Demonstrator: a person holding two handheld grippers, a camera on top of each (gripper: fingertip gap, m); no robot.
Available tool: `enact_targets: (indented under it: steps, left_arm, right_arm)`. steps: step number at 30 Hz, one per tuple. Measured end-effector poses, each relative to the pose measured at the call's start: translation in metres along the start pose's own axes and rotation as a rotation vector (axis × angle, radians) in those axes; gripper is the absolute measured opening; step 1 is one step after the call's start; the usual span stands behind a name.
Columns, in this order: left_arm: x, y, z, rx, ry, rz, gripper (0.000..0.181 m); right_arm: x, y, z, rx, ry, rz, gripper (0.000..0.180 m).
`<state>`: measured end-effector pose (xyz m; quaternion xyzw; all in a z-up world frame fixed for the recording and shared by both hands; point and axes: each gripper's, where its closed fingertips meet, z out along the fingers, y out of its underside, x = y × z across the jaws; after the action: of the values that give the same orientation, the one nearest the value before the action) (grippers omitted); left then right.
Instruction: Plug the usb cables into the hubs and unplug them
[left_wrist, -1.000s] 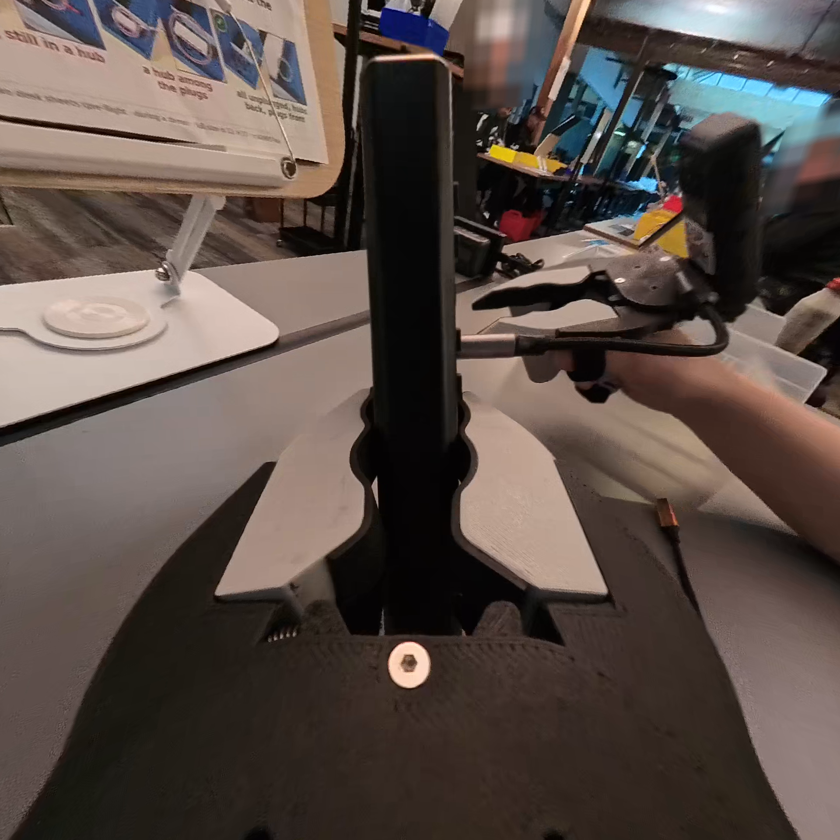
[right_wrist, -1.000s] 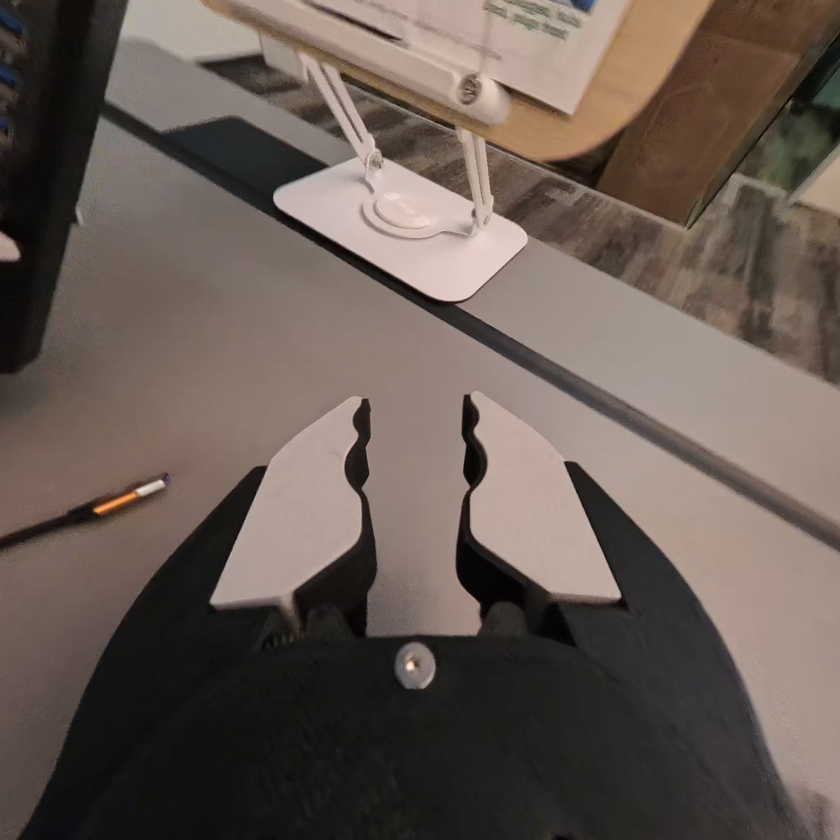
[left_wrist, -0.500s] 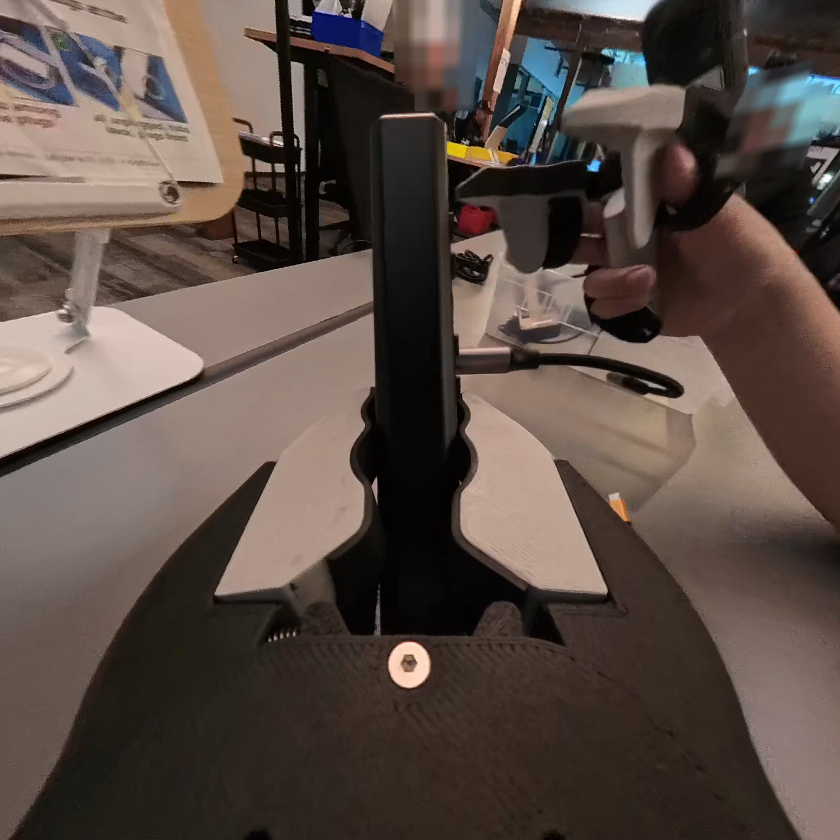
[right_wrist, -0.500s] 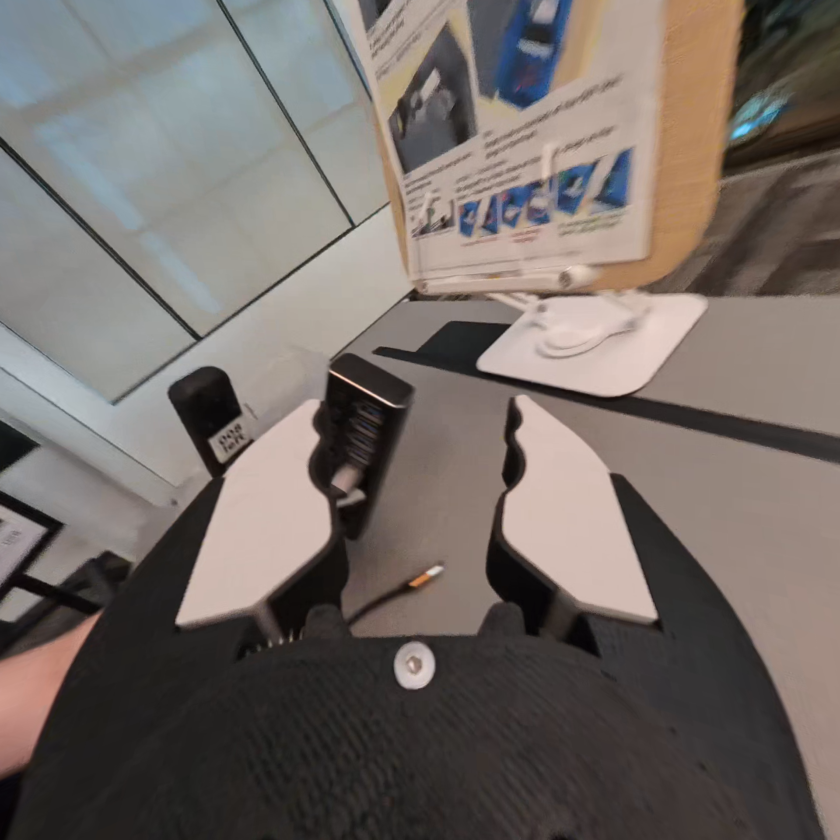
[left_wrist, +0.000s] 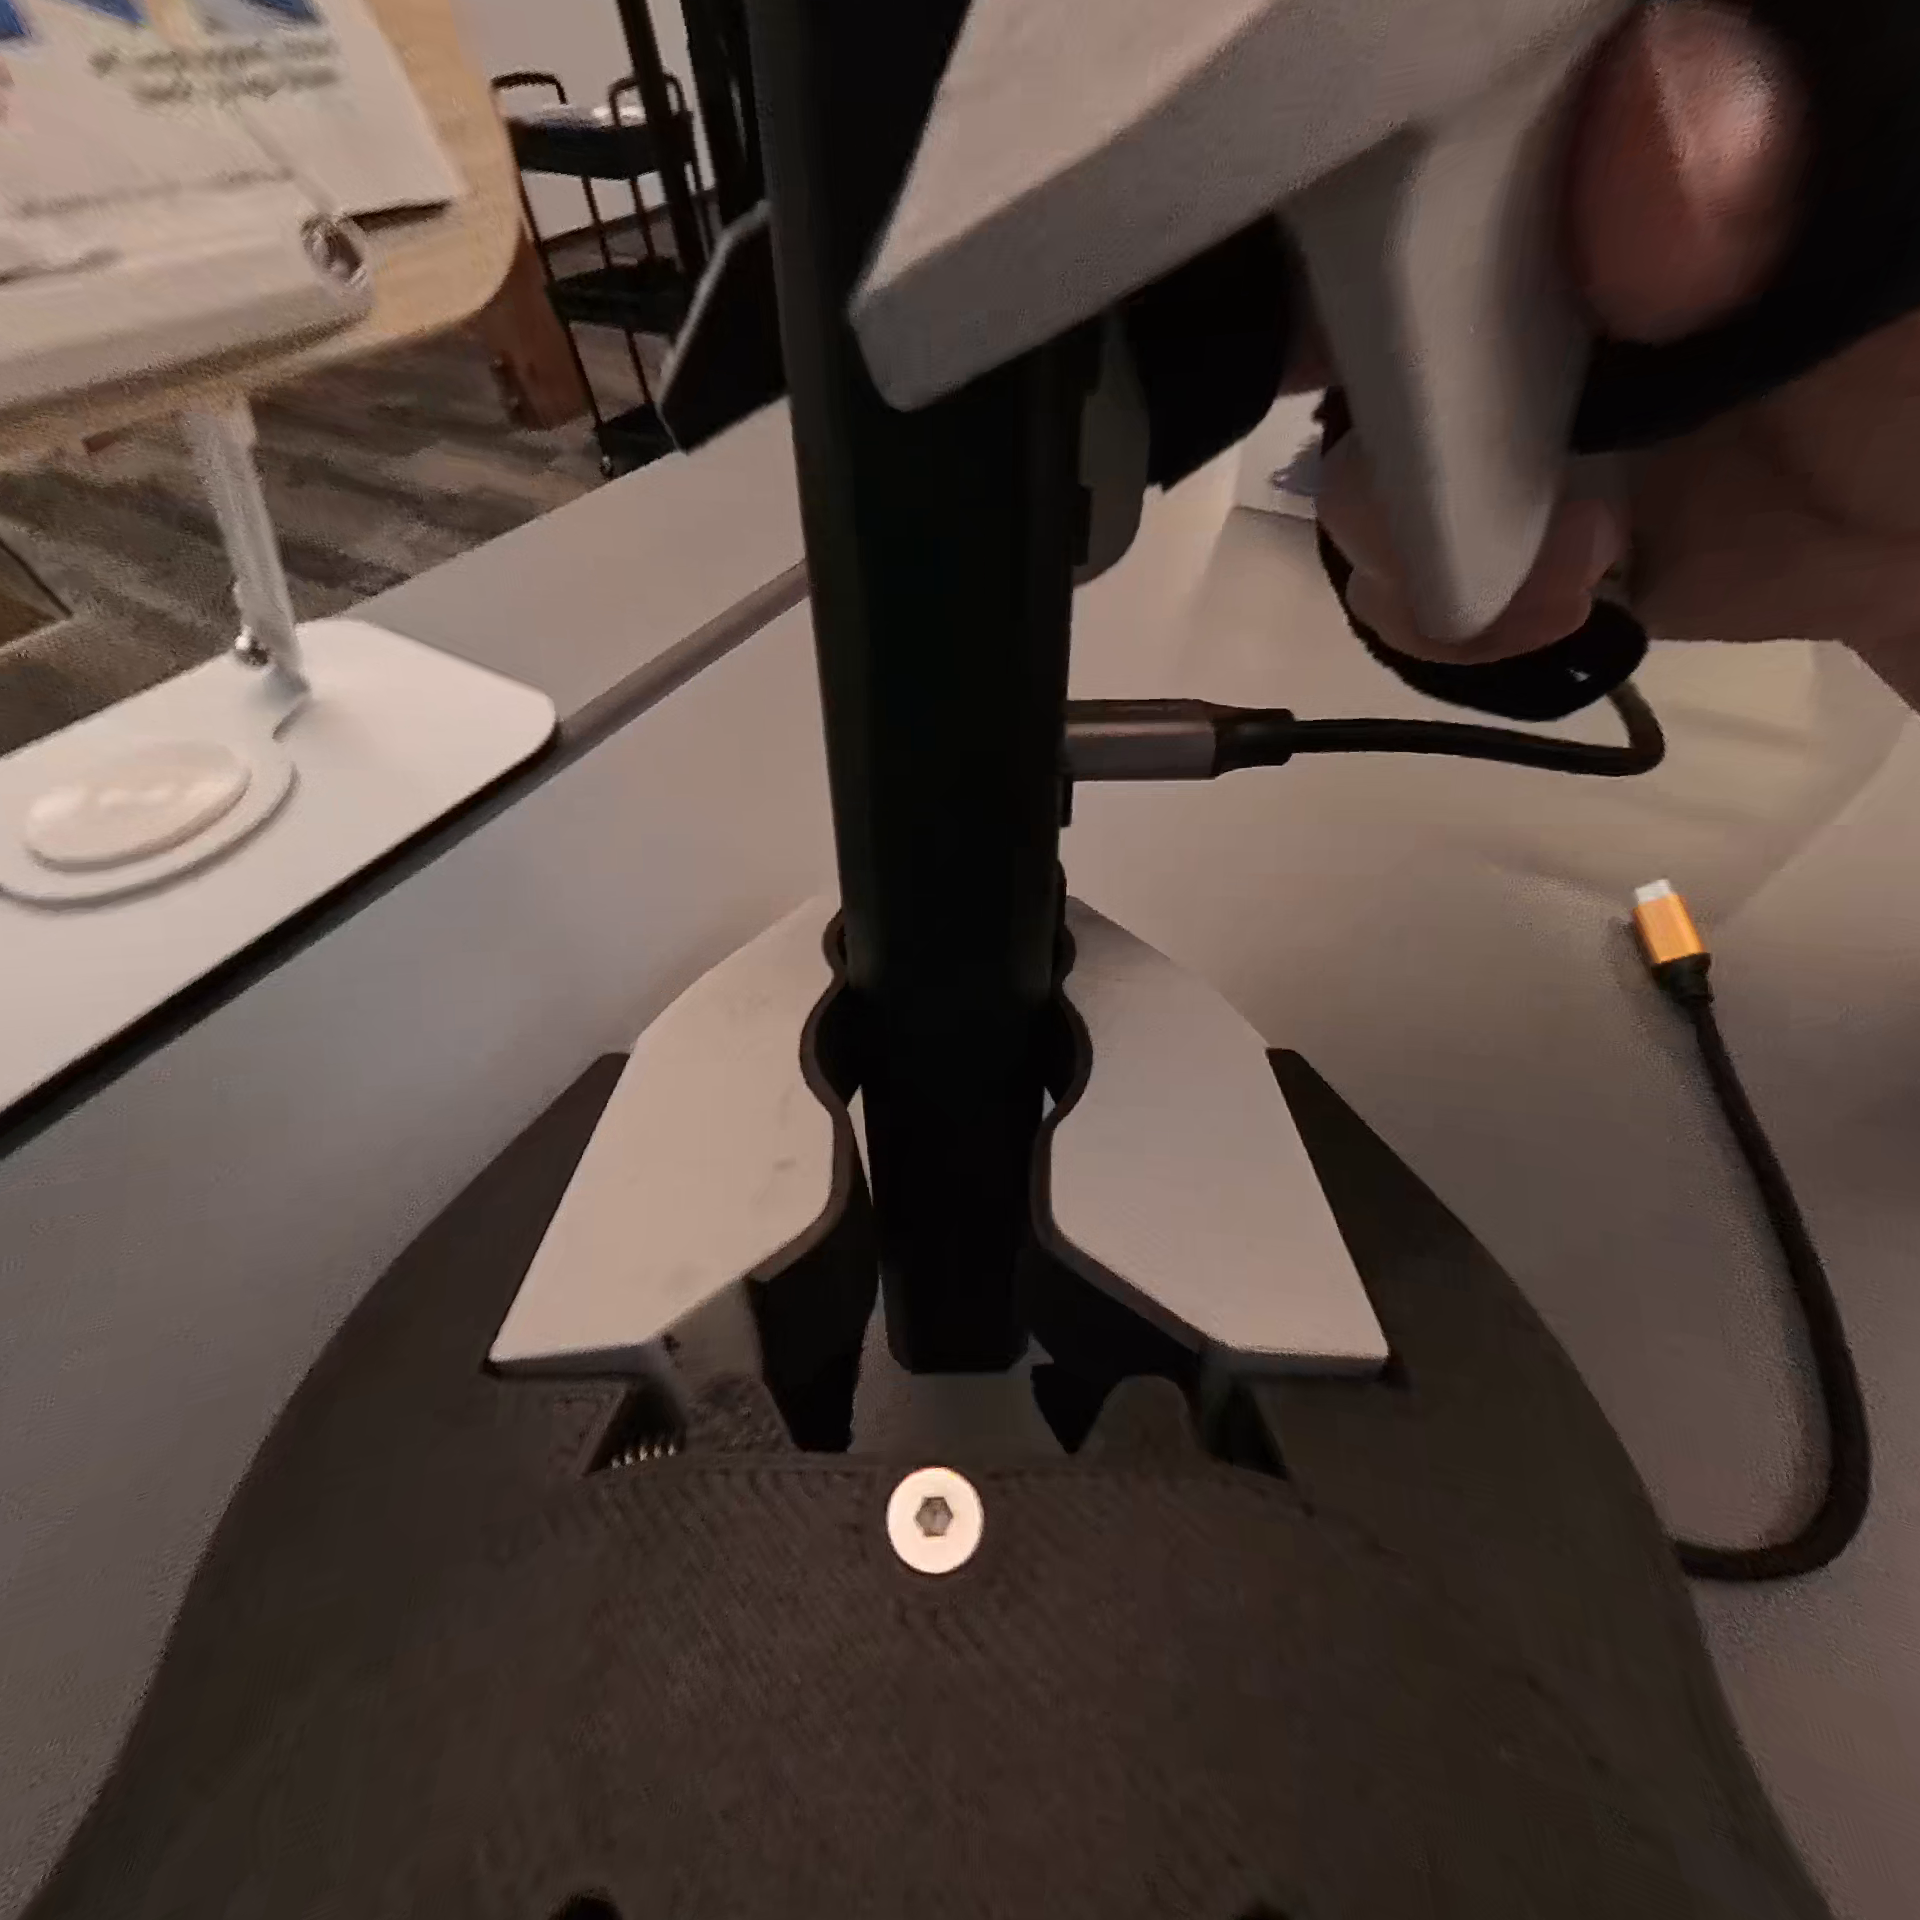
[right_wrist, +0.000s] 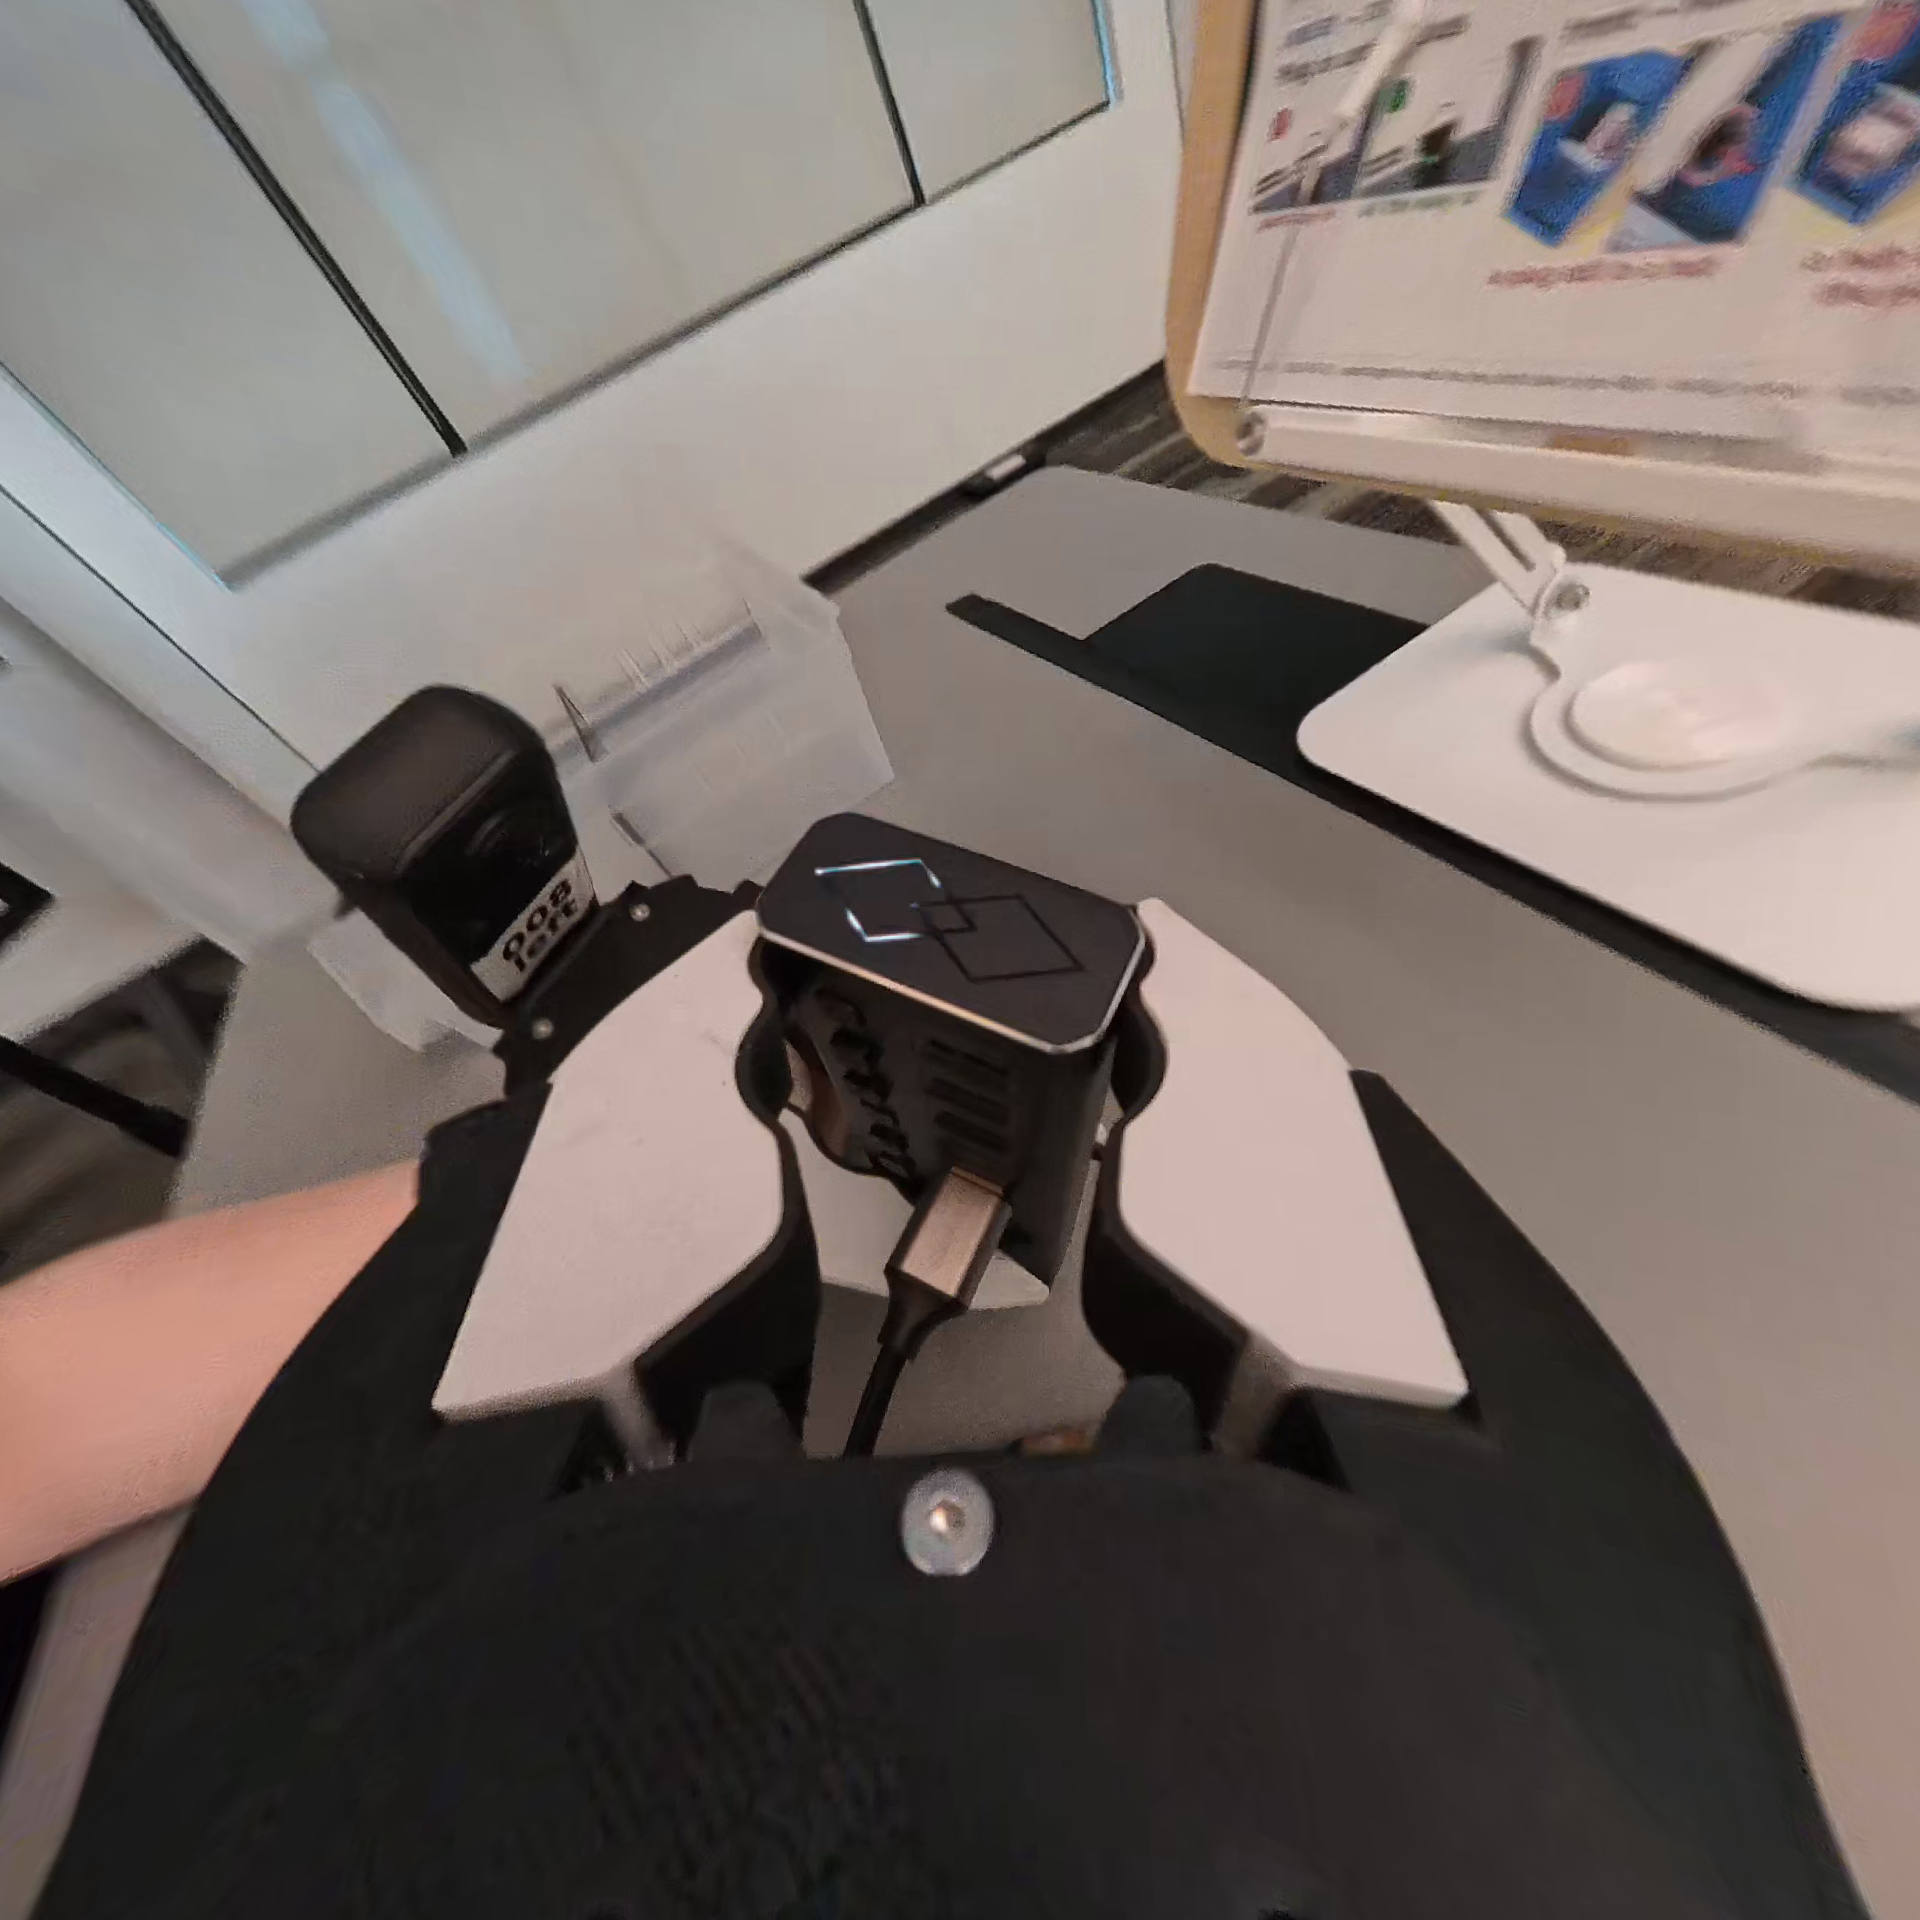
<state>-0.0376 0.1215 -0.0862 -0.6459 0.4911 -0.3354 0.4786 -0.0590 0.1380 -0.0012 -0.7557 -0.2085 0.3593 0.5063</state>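
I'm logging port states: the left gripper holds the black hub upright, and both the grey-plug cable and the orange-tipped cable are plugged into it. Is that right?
Not quite. Only the grey-plug cable is in the black hub, which the left gripper does hold upright. The orange-tipped cable lies loose on the table, its plug free, as the left wrist view shows.

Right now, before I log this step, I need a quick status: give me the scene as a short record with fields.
left gripper: shut on the upright black hub
right gripper: fingers flank the hub's top; contact cannot be told
grey plug: seated in the hub's side port
orange-tipped cable: loose on the table, unplugged
white stand: on the table, holding a printed sheet
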Motion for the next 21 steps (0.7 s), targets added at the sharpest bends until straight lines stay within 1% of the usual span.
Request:
enact_targets:
  steps: [3, 6, 9, 10, 12, 14, 16, 19, 21]
  left_arm:
    - [-0.014, 0.013, -0.01, -0.044, -0.052, -0.005, 0.03]
    - [-0.017, 0.02, -0.017, -0.086, -0.063, -0.016, 0.03]
    - [-0.023, 0.017, -0.025, -0.07, -0.099, -0.054, 0.032]
    - [-0.025, 0.017, -0.029, -0.074, -0.121, -0.075, 0.038]
    - [-0.029, 0.019, -0.04, -0.097, -0.159, -0.127, 0.056]
    - [-0.029, 0.023, -0.055, -0.095, -0.215, -0.168, 0.069]
    - [-0.024, 0.03, -0.072, -0.101, -0.265, -0.207, 0.07]
    - [-0.01, 0.045, -0.093, -0.151, -0.34, -0.202, 0.069]
    - [0.007, 0.052, -0.098, -0.168, -0.341, -0.208, 0.068]
  right_arm:
    - [-0.011, 0.005, 0.023, -0.064, -0.004, -0.122, 0.061]
    - [-0.019, 0.01, 0.034, -0.111, -0.02, -0.205, 0.061]
    - [-0.022, 0.014, 0.041, -0.136, -0.011, -0.266, 0.061]
    - [-0.022, 0.014, 0.043, -0.14, -0.007, -0.27, 0.061]
    - [-0.024, 0.014, 0.046, -0.141, -0.022, -0.286, 0.061]
    - [-0.026, 0.015, 0.049, -0.14, -0.035, -0.298, 0.061]
    - [-0.028, 0.016, 0.051, -0.149, -0.04, -0.312, 0.061]
    - [-0.028, 0.016, 0.049, -0.154, -0.049, -0.31, 0.061]
    - [-0.027, 0.013, 0.046, -0.143, -0.039, -0.301, 0.061]
